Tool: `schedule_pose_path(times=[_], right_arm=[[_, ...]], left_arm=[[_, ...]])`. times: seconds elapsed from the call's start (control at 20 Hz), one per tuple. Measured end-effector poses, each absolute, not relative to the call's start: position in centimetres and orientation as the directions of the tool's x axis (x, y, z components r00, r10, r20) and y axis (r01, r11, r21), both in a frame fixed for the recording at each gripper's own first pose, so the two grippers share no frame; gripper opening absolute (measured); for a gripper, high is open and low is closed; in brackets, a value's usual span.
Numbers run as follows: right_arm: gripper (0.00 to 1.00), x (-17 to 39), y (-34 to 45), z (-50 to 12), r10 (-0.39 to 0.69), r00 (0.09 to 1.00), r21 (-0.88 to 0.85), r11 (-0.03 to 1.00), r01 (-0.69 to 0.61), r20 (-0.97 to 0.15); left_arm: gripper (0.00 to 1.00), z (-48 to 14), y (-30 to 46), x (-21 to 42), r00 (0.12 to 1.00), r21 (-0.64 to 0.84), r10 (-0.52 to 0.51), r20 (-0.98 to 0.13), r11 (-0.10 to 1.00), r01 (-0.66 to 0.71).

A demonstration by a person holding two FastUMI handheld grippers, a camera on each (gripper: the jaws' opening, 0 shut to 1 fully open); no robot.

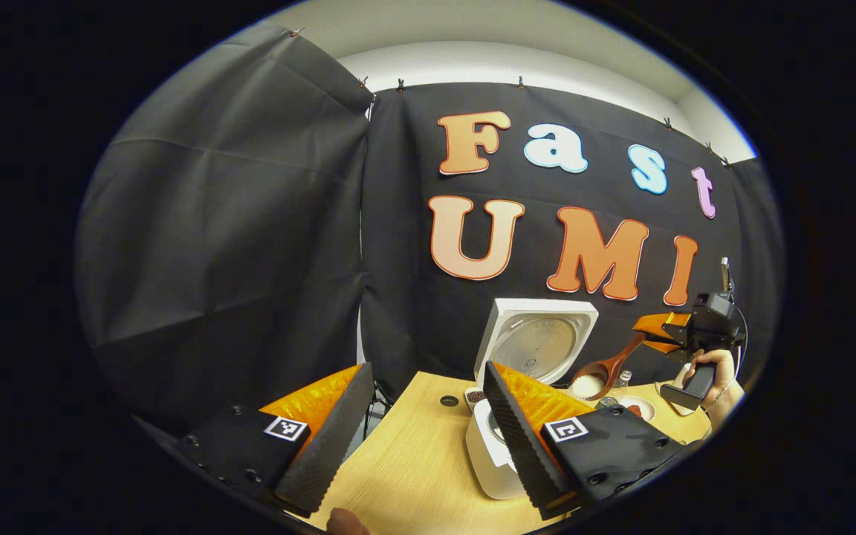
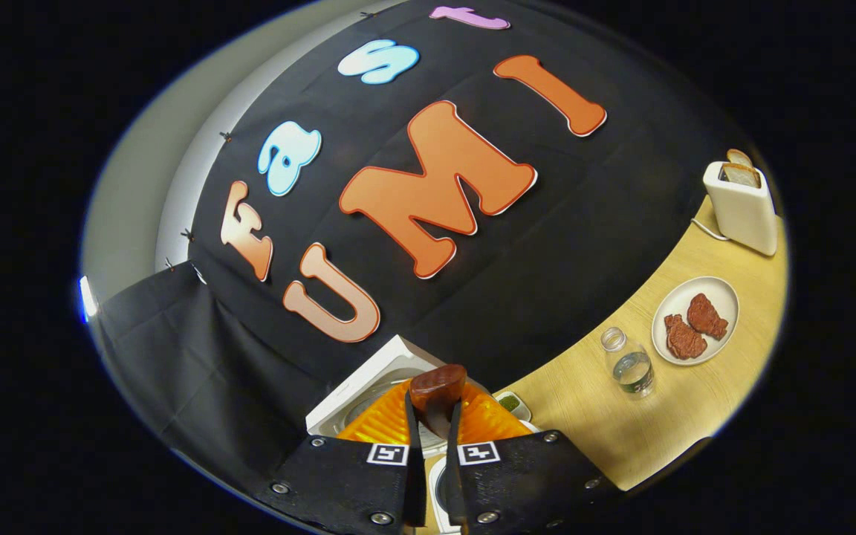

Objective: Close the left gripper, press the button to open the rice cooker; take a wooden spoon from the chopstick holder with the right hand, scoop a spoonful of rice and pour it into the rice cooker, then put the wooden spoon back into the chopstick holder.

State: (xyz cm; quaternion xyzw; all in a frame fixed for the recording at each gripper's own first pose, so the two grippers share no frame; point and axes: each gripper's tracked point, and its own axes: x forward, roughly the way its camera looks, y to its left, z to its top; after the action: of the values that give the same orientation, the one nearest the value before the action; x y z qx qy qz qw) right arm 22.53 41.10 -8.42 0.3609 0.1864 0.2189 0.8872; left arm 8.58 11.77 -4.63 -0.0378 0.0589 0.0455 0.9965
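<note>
Right jaws clenched on the wooden spoon point(image 2: 437, 397); left jaws released.
Tilting early, lower right of frame, spills rice beside the rice cooker point(image 1: 539, 349).

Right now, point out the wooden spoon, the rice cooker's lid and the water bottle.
wooden spoon point(image 1: 597, 374): left gripper view, on its bowl.
rice cooker's lid point(image 1: 539, 338): left gripper view, on its inner face.
water bottle point(image 2: 630, 367): right gripper view, on its body.
</note>
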Motion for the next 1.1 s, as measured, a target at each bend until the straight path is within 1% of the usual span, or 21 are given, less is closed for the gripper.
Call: schedule_pose_path(times=[0.3, 0.5, 1.1], right_arm=[[0.1, 21.9, 41.9, -7.5, 0.528, 0.836, 0.669, 0.677, -0.307, -0.15], [0.1, 21.8, 42.4, -6.9, 0.536, 0.833, 0.654, 0.681, -0.331, -0.137], [0.1, 20.6, 44.2, -5.5, 0.555, 0.826, 0.514, 0.739, -0.435, -0.1]], left_arm=[[1.0, -5.0, 11.6, 8.4, 0.989, -0.063, 0.069, -0.131, 0.995, -0.078], [1.0, -5.4, 11.7, 8.2, 0.988, -0.065, 0.068, -0.136, 0.995, -0.078], [1.0, -6.5, 12.7, 7.8, 0.985, -0.073, 0.077, -0.155, 0.993, -0.09]])
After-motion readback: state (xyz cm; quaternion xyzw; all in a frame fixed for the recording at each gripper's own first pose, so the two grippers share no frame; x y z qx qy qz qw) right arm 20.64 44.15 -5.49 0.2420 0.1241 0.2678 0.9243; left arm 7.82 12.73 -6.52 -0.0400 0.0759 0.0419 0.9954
